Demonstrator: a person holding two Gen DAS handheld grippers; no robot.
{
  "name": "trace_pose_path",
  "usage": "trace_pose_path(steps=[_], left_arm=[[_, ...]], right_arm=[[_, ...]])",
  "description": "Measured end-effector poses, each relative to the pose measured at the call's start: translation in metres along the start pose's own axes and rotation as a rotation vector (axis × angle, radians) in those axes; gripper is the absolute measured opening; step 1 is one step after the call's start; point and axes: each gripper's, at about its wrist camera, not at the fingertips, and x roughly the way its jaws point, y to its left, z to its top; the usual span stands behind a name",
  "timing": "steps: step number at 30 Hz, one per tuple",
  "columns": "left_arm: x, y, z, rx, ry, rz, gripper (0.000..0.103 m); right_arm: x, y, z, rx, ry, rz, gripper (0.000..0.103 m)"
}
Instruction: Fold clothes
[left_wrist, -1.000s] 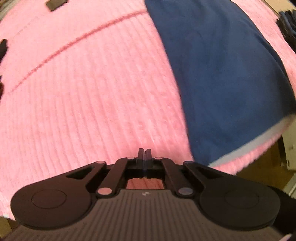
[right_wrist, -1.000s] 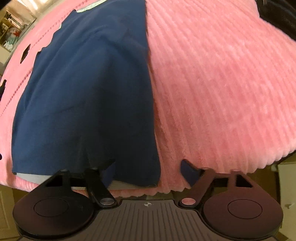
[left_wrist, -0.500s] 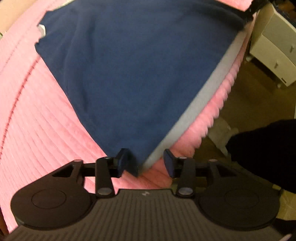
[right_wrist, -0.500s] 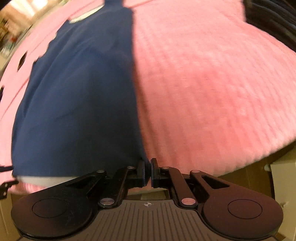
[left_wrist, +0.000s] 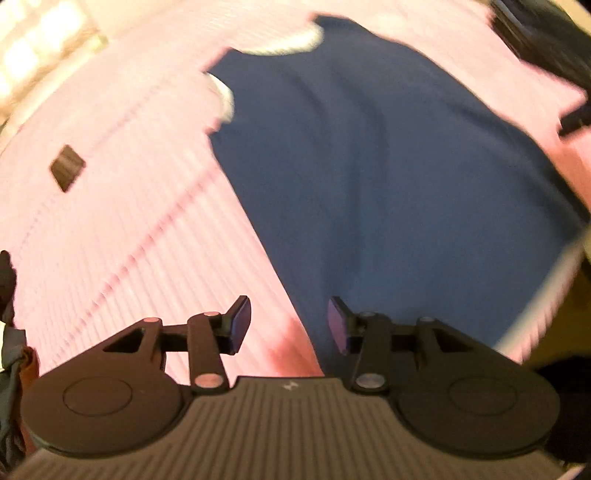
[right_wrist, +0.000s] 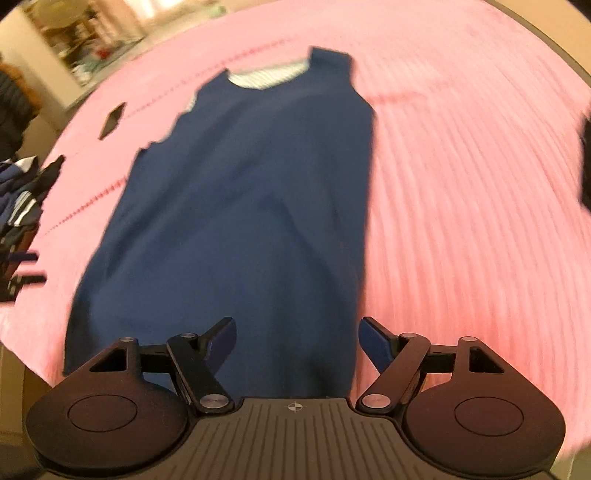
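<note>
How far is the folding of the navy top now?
Done: the navy top lies spread flat on the pink cover. In hand: nothing; the left gripper and right gripper are open above its hem. Left: every fold, since none is visible.

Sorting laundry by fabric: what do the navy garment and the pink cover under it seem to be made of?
The navy garment looks like a thin, matte knit, perhaps cotton jersey: it lies limp with soft shallow wrinkles and no sheen, though blur hides the weave. The pink cover looks like plush ribbed fleece or wide corduroy: parallel raised ridges with a fuzzy surface run across it.
</note>
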Motion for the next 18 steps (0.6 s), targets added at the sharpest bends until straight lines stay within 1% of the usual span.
trace_pose_path(steps=[3,5,8,10,14,16,18], left_arm=[[0.009,0.021,0.037,-0.048,-0.051,-0.003,0.045],[0.019,0.036,0.061,-0.058,-0.083,-0.032,0.045],[0.042,0.057,0.094,-0.042,-0.127,-0.086,0.048],[0.066,0.070,0.112,-0.018,-0.121,-0.107,0.048],[0.117,0.085,0.130,0.010,-0.081,-0.134,0.048],[0.143,0.088,0.134,0.001,-0.063,-0.134,0.048],[0.162,0.094,0.140,-0.041,-0.038,-0.137,0.048]], right_arm=[[0.003,-0.001,0.037,-0.068,-0.013,0.007,0.076],[0.008,-0.001,0.060,-0.092,-0.028,0.001,0.076],[0.019,0.000,0.091,-0.106,-0.050,-0.015,0.076],[0.029,-0.002,0.105,-0.069,-0.059,-0.022,0.076],[0.055,-0.002,0.122,-0.040,-0.041,-0.044,0.076],[0.068,-0.006,0.126,-0.028,-0.018,-0.052,0.076],[0.080,-0.015,0.131,-0.016,0.002,-0.052,0.076]])
